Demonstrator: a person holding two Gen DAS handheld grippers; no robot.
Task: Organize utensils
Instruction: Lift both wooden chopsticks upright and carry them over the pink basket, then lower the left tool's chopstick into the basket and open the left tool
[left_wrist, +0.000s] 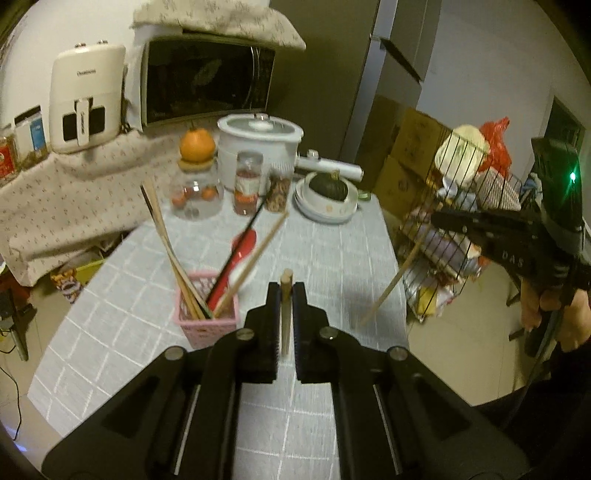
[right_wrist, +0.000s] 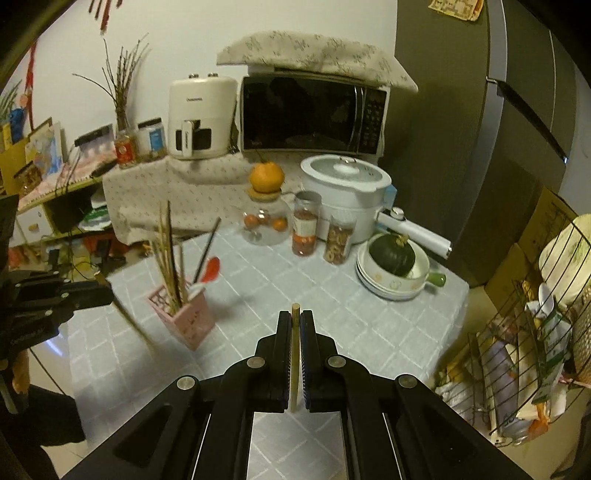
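A pink basket (left_wrist: 207, 321) stands on the grey checked tablecloth (left_wrist: 325, 251), with several wooden chopsticks (left_wrist: 166, 240) and a red spoon (left_wrist: 242, 247) upright in it. My left gripper (left_wrist: 286, 291) is above the table just right of the basket, shut on one wooden chopstick (left_wrist: 285, 325). To the right, off the table edge, my right gripper (left_wrist: 437, 218) grips another chopstick (left_wrist: 391, 284) that hangs downward. In the right wrist view that gripper (right_wrist: 295, 317) is shut on its chopstick (right_wrist: 294, 362), with the basket (right_wrist: 184, 317) and left gripper (right_wrist: 105, 293) to its left.
At the table's back stand a white pot (right_wrist: 345, 192), glass jars (right_wrist: 304, 229), an orange (right_wrist: 266, 177) and stacked bowls holding a green squash (right_wrist: 393, 254). Behind are a microwave (right_wrist: 314, 114) and air fryer (right_wrist: 201, 114). A wire rack (left_wrist: 454, 221) stands right of the table.
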